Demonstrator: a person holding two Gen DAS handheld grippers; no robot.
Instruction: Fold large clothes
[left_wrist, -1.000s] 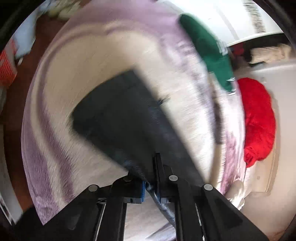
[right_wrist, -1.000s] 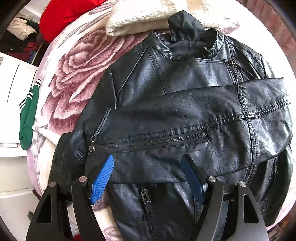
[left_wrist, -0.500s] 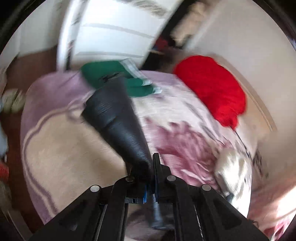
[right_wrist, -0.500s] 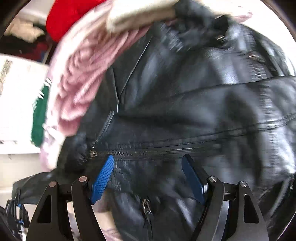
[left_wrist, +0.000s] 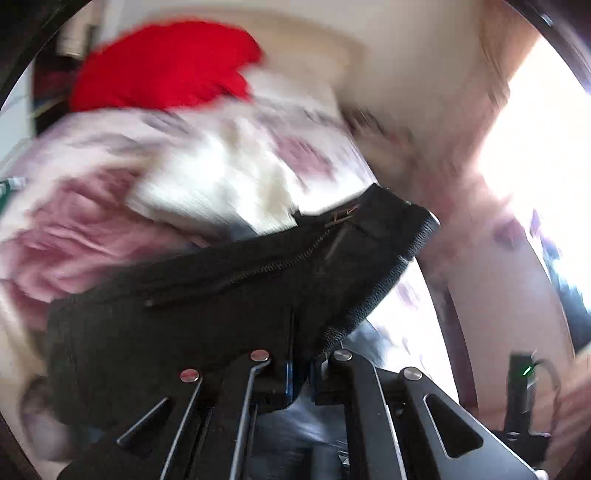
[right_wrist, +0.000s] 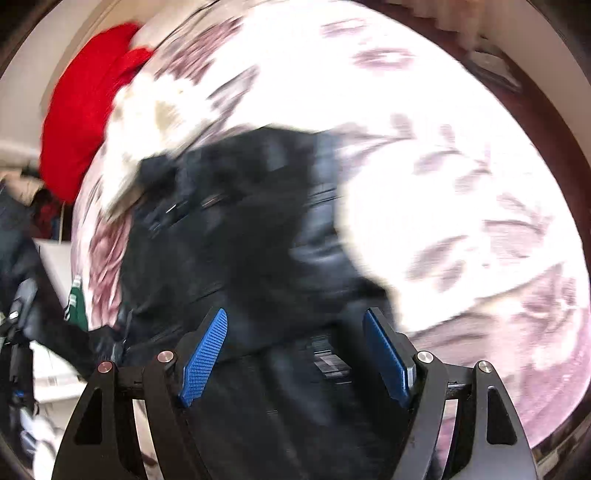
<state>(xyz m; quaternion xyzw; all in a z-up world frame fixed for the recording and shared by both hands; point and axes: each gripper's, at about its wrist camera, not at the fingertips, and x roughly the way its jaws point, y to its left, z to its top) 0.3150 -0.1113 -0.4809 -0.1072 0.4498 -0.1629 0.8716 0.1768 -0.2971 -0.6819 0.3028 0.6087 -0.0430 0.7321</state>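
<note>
- left gripper (left_wrist: 301, 363): jaws pressed together, pinching the zipped sleeve of the black leather jacket (left_wrist: 207, 295).
- right gripper (right_wrist: 295, 350): blue pads (right_wrist: 203, 354) spread wide over the jacket, gripping nothing.
- jacket lies on the pink floral bedspread (right_wrist: 461, 184); red garment (left_wrist: 166, 66) beyond.
- no readable writing; everything is blurred.

left gripper (left_wrist: 301, 373): black linkage arms, silver round rivets, slotted cut-outs | right gripper (right_wrist: 295, 354): black frame, silver rivets, triangular cut-outs | finger pads (right_wrist: 205, 350): blue, fine grid texture
</note>
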